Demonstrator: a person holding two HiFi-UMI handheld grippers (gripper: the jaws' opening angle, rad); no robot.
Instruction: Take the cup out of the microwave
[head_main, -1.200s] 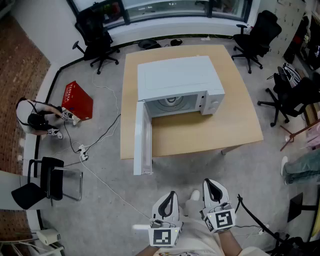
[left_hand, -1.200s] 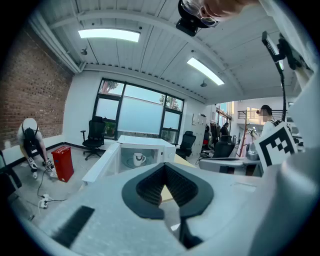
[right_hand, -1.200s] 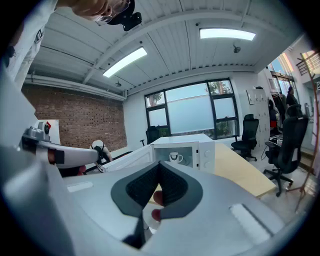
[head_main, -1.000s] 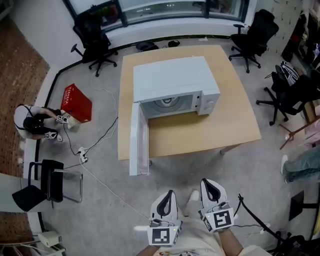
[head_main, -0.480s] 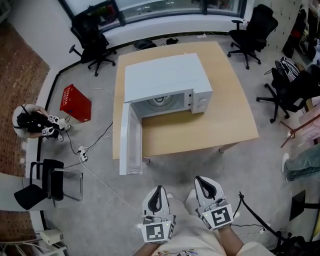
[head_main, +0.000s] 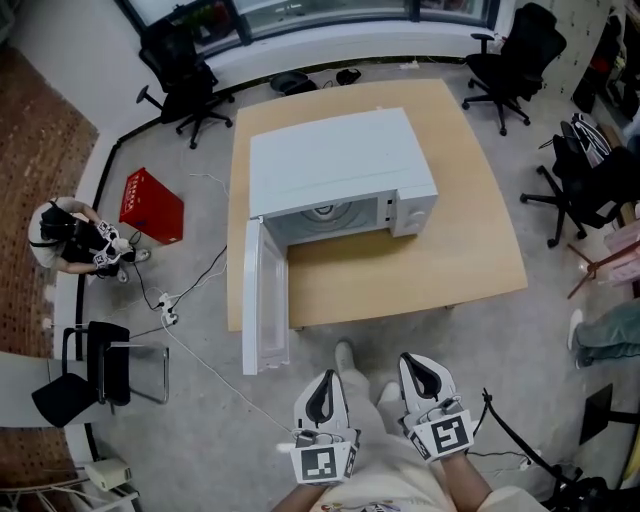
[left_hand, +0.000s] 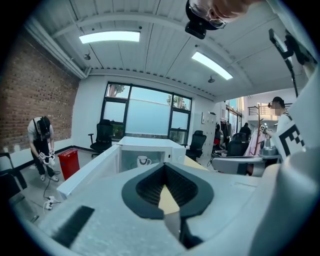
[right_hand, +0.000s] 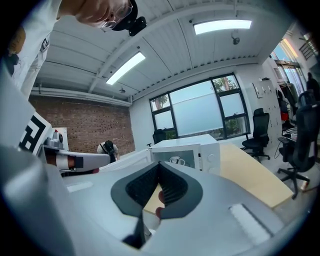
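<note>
A white microwave (head_main: 340, 165) stands on a wooden table (head_main: 400, 270), its door (head_main: 262, 300) swung open toward the front left. The white cup (left_hand: 143, 160) with a dark mark sits upright inside the cavity, and it also shows in the right gripper view (right_hand: 174, 160). From the head view I cannot make the cup out. My left gripper (head_main: 325, 377) and right gripper (head_main: 416, 360) hang side by side over the floor, short of the table's front edge. Both are shut and empty. Each one points at the microwave, the left gripper (left_hand: 164, 166) and the right gripper (right_hand: 159, 165).
Black office chairs (head_main: 185, 75) (head_main: 510, 50) ring the table's far side. A red crate (head_main: 152, 207) and a crouched person (head_main: 68, 235) are at the left. A cable (head_main: 205, 370) crosses the floor. A black chair (head_main: 95, 375) stands at the near left. My shoe (head_main: 344, 352) nears the table.
The table and microwave have drawn slightly closer and a shoe has stepped into view. Both grippers moved forward a little and stayed shut.
</note>
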